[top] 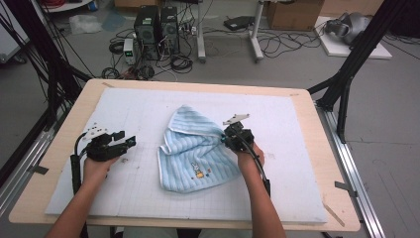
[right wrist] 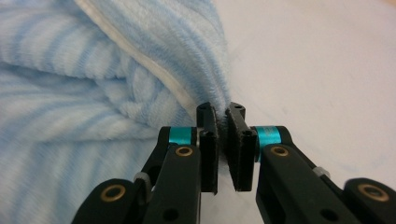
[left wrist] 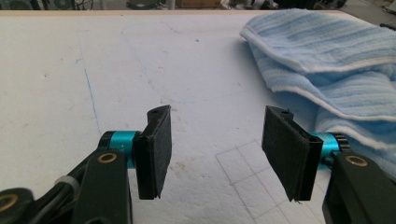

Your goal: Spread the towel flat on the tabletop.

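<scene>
A light blue striped towel (top: 195, 148) with a small rabbit picture lies crumpled in the middle of the white mat (top: 143, 106). My right gripper (top: 226, 138) is at the towel's right edge. In the right gripper view its jaws (right wrist: 222, 113) are shut on a fold of the towel's (right wrist: 93, 88) white-trimmed edge. My left gripper (top: 130, 142) rests on the mat to the left of the towel, a short way off. Its pads (left wrist: 156, 140) stand open with bare mat between them, and the towel (left wrist: 327, 51) lies ahead to the right.
The mat covers a wooden table (top: 74, 116) whose rim shows all around. Black frame poles (top: 351, 59) stand at the far left and right corners. Computer towers (top: 156, 25), cables and a cardboard box lie on the floor beyond the far edge.
</scene>
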The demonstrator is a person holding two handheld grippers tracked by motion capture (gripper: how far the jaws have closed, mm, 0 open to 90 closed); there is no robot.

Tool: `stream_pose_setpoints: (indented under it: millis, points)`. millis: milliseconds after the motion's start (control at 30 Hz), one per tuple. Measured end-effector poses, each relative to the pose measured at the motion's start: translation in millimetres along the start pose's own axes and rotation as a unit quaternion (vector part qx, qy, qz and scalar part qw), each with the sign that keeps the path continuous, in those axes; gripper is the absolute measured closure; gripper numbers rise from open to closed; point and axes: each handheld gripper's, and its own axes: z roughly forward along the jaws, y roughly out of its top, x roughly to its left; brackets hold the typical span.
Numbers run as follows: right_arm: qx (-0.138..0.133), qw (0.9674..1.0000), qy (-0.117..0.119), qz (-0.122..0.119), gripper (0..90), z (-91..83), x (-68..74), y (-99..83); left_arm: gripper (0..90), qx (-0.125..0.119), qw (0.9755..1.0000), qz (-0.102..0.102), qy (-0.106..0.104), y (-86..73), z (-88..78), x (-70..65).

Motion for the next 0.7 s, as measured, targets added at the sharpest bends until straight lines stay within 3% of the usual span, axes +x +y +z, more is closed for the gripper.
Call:
stream_pose_setpoints:
  millis: [67,133,200,300,400,500,700]
  points:
    - [0.025,0.9996,-0.007,0.005,83.2,1.2,-4.1,-7.1,42.9,0.000,1.0000,0.000,-0.001,-0.2,0.7,-0.8]
    - [0.026,0.9994,-0.023,0.004,72.6,1.1,-4.5,-8.6,42.9,0.001,1.0000,0.001,-0.002,-0.3,1.4,-1.5]
    - [-0.009,0.9997,-0.023,0.004,65.6,-2.8,-2.5,-4.2,42.9,0.002,1.0000,0.001,-0.003,-0.4,2.1,-2.1]
    - [-0.053,0.9982,-0.017,-0.024,58.7,-5.1,7.1,9.3,42.8,0.002,1.0000,0.002,-0.004,-0.7,2.8,-2.5]
    - [-0.070,0.9963,0.004,-0.049,56.0,-0.2,18.5,24.3,42.7,0.002,1.0000,0.001,-0.004,-0.6,2.3,-1.8]
    - [-0.071,0.9943,0.031,-0.073,52.5,10.5,31.7,37.7,42.6,0.001,1.0000,0.001,-0.004,-0.7,1.6,-0.6]
    - [-0.060,0.9863,0.078,-0.132,52.5,38.0,62.1,61.8,42.5,0.002,1.0000,-0.001,-0.005,-1.0,2.4,-1.0]
